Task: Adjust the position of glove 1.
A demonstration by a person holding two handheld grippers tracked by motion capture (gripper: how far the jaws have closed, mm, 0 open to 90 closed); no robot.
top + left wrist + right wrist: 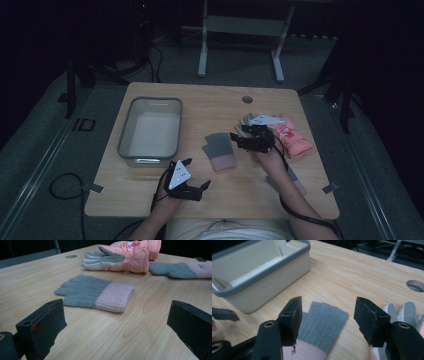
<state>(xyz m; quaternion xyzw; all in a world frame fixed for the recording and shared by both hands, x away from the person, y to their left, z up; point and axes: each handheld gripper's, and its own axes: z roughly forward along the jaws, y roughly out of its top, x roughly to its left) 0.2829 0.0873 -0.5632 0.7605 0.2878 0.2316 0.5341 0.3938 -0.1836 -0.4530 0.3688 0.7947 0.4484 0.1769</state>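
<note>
A grey knit glove with a pink cuff point(220, 150) lies flat at the table's middle. My right gripper point(235, 140) hovers just to its right, jaws apart; in the right gripper view the glove's fingers point(324, 325) lie below and between the jaws point(328, 305), and the pads do not touch it. A pink padded glove with pale fingers point(292, 137) lies behind that hand. Near the front edge, my left gripper point(196, 173) rests open, facing the knit glove point(95, 292). A second grey-and-pink knit glove point(180, 269) lies beside the padded glove point(125, 255).
A pale bin with a grey rim point(150, 127) stands on the table's left half, its wall point(274, 287) close beyond the knit glove. A round hole point(247, 99) is cut in the table top near the far edge. Cables trail off the table's front.
</note>
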